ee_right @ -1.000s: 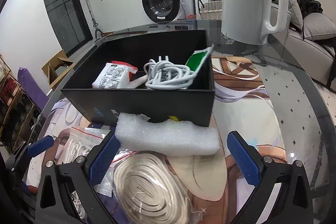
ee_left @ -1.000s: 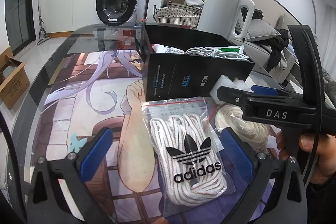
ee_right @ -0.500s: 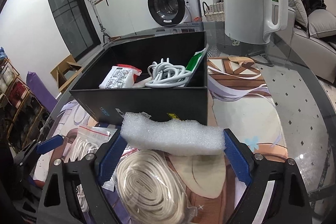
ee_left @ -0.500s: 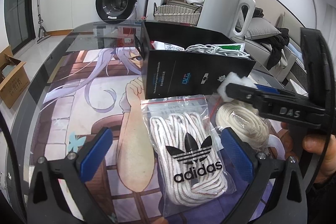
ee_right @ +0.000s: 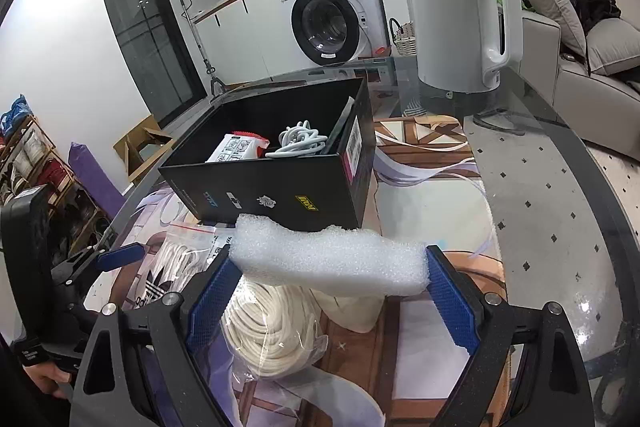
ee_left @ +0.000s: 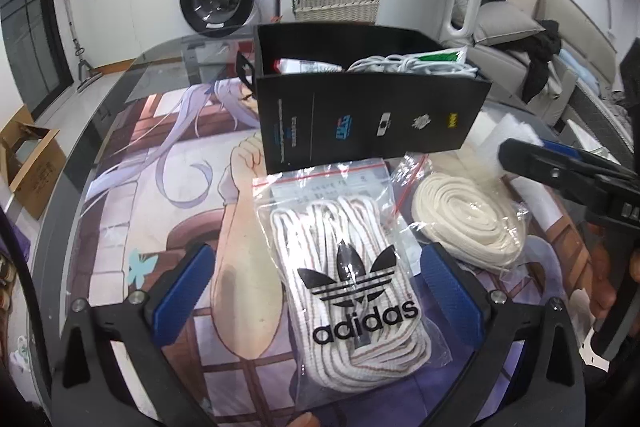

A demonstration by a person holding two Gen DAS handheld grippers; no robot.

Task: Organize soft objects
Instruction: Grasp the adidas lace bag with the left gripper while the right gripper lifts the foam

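Jaws of the right gripper [ee_right: 327, 281] clamp the white foam block [ee_right: 328, 259] end to end, long axis crosswise, lifted just short of the black cardboard box [ee_right: 280, 183]; box lies ahead, slightly left. Left gripper [ee_left: 316, 285] gapes wide, empty, straddling the clear zip bag of white laces [ee_left: 352, 287] printed "adidas" on the counter [ee_left: 120, 187]. Kettle text unreadable.

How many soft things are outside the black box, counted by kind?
Bagged laces: 2, the adidas bag and the coil bag.
Foam piece: 1, held in the right gripper.
Total: 3.
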